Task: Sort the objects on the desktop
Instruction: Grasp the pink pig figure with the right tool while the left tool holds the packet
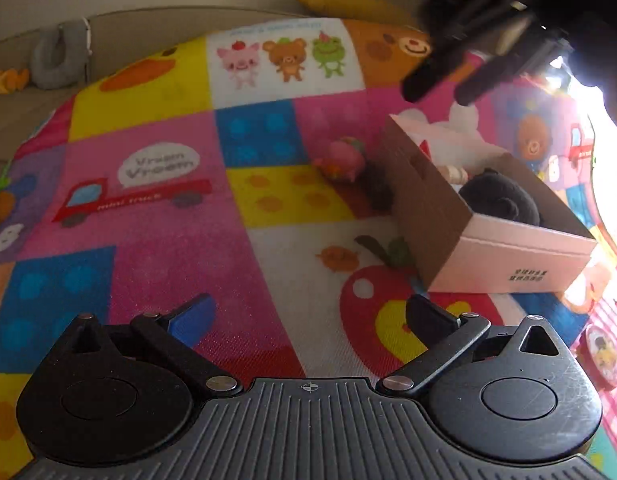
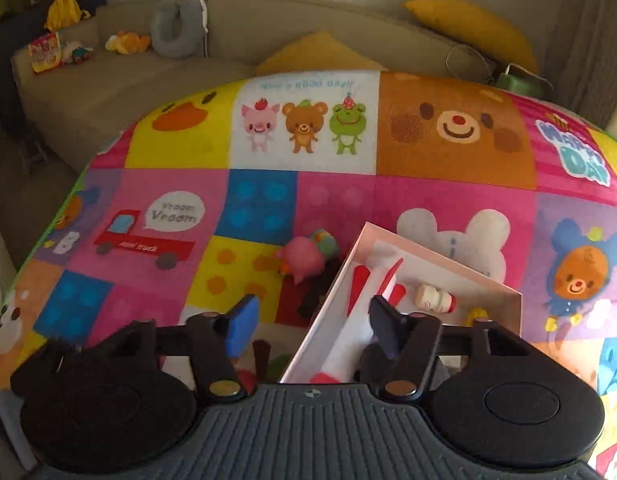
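A pink-and-brown cardboard box lies on the colourful play mat, with a black plush inside. Left of the box sit a pink toy and a dark object. My left gripper hovers over the mat near the box's front corner, wide open and empty. My right gripper, dark and blurred, hangs above the box's far end. In the right wrist view my right gripper is open over the box's left wall with nothing between its fingers. Below it lie a red-and-white toy and a small wooden figure.
A beige sofa runs behind the mat, holding a grey neck pillow, yellow cushions and small toys. The mat's left edge drops off. A yellow item sits in the box's right end.
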Available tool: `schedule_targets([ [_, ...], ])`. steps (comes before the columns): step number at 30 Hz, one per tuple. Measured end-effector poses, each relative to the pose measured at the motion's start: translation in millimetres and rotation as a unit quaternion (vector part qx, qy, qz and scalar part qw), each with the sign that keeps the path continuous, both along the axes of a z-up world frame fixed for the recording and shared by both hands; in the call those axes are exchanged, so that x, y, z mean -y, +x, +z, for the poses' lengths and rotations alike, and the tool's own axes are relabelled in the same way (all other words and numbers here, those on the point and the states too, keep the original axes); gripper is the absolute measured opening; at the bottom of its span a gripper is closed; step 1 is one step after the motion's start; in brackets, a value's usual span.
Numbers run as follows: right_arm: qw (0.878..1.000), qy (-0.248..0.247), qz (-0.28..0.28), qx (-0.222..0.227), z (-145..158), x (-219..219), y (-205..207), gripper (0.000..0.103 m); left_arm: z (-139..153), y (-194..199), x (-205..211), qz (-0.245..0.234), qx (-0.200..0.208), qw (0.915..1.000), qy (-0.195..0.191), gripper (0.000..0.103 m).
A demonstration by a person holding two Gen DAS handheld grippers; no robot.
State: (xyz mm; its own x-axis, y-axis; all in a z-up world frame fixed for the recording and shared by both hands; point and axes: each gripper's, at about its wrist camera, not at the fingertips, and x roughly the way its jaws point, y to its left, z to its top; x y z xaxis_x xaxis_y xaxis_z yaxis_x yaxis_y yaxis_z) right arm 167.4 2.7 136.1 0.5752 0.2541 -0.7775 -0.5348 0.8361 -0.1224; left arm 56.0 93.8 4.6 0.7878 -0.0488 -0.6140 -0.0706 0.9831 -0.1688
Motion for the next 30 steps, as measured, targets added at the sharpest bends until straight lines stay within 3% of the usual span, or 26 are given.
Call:
schedule_targets([
  [5,0.997,-0.02,-0.039,-0.065,-35.5,-51.4,76.6,0.05,0.9,-9.5,8.3,-0.011,0.02,0.9996,0.017,0.103],
  [10,0.995,-0.073,-0.046,-0.053,-74.5,-86.6,112.4,0.05,-1.4,-6.0,-3.1,0.002,0.014,0.9997,-0.021,0.103],
  [14,0.989,-0.13,-0.047,-0.046,-100.8,-103.3,123.4,0.05,-1.5,-5.3,-1.1,0.0,0.012,0.9998,-0.018,0.103],
  [18,0.987,-0.151,-0.036,-0.04,-115.0,-105.4,121.3,0.05,-1.5,-5.5,-2.3,-0.001,0.013,0.9997,-0.021,0.103],
  [23,0.99,-0.138,-0.005,-0.033,-102.6,-95.2,93.0,0.046,-1.5,-6.5,-5.9,-0.001,0.018,0.9993,-0.034,0.103],
  [27,0.994,-0.097,0.033,-0.036,-64.9,-62.7,50.6,0.046,-1.5,-11.0,-20.9,0.002,0.03,0.9962,-0.082,0.103],
  [30,0.993,-0.088,0.065,-0.041,-34.1,-28.3,16.6,0.046,-0.7,-11.0,-20.1,0.005,0.031,0.996,-0.083,0.103],
])
